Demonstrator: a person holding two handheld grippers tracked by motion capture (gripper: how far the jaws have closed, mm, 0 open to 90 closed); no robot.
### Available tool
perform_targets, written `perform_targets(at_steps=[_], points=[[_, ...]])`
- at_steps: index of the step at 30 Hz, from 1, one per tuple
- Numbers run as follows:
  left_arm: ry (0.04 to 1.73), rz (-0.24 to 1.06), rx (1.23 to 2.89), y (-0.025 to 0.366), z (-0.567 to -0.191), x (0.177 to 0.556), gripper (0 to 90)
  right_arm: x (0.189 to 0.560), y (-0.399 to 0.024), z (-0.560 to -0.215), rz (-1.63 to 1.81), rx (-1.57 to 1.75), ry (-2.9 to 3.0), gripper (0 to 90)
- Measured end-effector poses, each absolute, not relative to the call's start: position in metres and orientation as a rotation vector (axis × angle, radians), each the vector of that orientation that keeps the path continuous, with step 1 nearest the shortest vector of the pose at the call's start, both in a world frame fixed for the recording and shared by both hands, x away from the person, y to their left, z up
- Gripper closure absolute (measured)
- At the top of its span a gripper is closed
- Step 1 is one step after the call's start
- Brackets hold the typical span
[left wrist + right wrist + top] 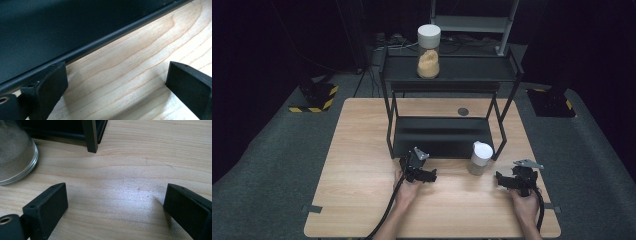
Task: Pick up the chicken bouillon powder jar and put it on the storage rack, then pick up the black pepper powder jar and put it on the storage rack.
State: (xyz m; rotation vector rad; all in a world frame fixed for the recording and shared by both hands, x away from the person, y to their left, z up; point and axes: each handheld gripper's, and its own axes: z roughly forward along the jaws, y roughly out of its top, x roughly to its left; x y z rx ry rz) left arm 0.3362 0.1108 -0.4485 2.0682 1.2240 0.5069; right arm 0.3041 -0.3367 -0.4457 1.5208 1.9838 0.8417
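A black two-tier metal rack [447, 75] stands on the wooden table [362, 200]. On its top shelf is a tall glass jar [428, 50] with a white lid and tan contents. A smaller white-lidded jar [479, 158] of grey grains stands on the table by the rack's front right leg; its glass base [15, 152] shows in the right gripper view. My left gripper [428, 175] is open over bare wood just in front of the lower shelf edge [82, 50]. My right gripper [503, 180] is open and empty, right of the small jar and apart from it.
The rack's front right leg [90, 136] stands just ahead of my right gripper. A round dark grommet [463, 111] sits in the table behind the rack. Bare wood lies to the left and along the front edge. Dark stands with striped bases [314, 100] flank the table.
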Motion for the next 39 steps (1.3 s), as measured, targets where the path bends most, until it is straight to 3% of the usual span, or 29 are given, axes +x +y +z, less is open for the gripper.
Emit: perform_targets(at_steps=[31, 39], points=[[1.223, 0.516, 2.059, 0.111, -0.450, 0.334, 3.1, 0.302, -0.335, -0.444, 0.827, 1.528, 1.983, 4.0], [1.224, 0.517, 2.058, 0.110, -0.450, 0.334, 3.1, 0.287, -0.322, -0.439, 0.886, 1.370, 2.103, 4.4]])
